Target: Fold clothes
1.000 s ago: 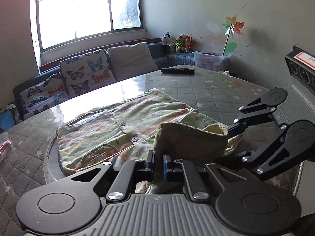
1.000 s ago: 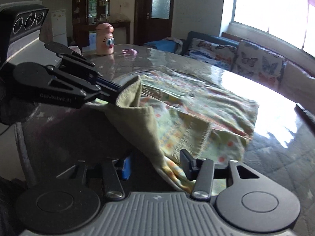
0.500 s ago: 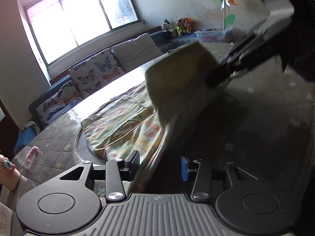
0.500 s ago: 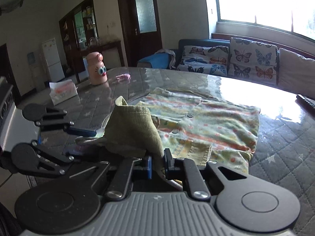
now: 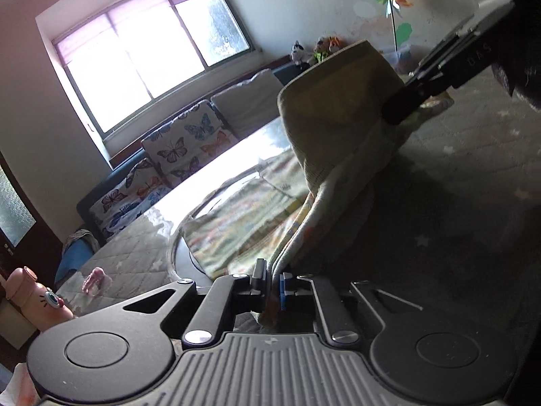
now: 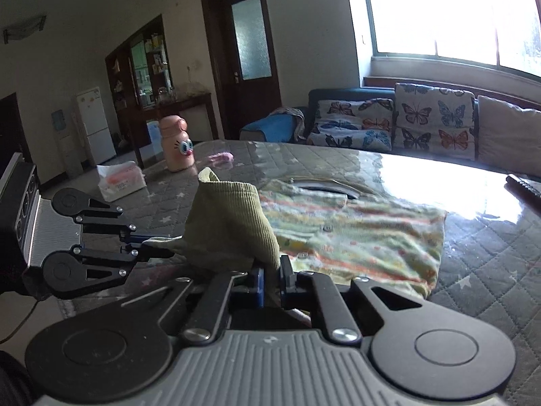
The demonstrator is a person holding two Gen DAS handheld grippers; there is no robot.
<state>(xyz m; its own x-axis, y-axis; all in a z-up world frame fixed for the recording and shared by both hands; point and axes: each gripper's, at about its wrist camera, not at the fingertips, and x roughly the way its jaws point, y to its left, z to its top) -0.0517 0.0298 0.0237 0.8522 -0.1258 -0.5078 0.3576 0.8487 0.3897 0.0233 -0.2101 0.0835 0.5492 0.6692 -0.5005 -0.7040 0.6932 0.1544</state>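
A small yellow-green floral cotton garment with a ribbed olive cuff lies spread over the grey quilted worktop under a glossy clear cover, filling the middle of the right wrist view. Its near end is lifted off the surface.

The left gripper sits at the bottom centre of the left wrist view, its jaws closed on a thin edge of the floral cloth that rises from them toward the upper right. In the right wrist view the same gripper shows at the left edge, jaws pinched on a fold of pale fabric just beside the cuff.

The right gripper is at lower centre of its own view, jaws clamped on the base of the ribbed olive cuff, which stands up in a cone above them. In the left wrist view it reaches in from the upper right and holds the cuff raised high.

A pink cartoon-faced bottle stands upright at the worktop's far left, with a small pink object just beside it. A sofa with butterfly-print cushions runs under the bright window.
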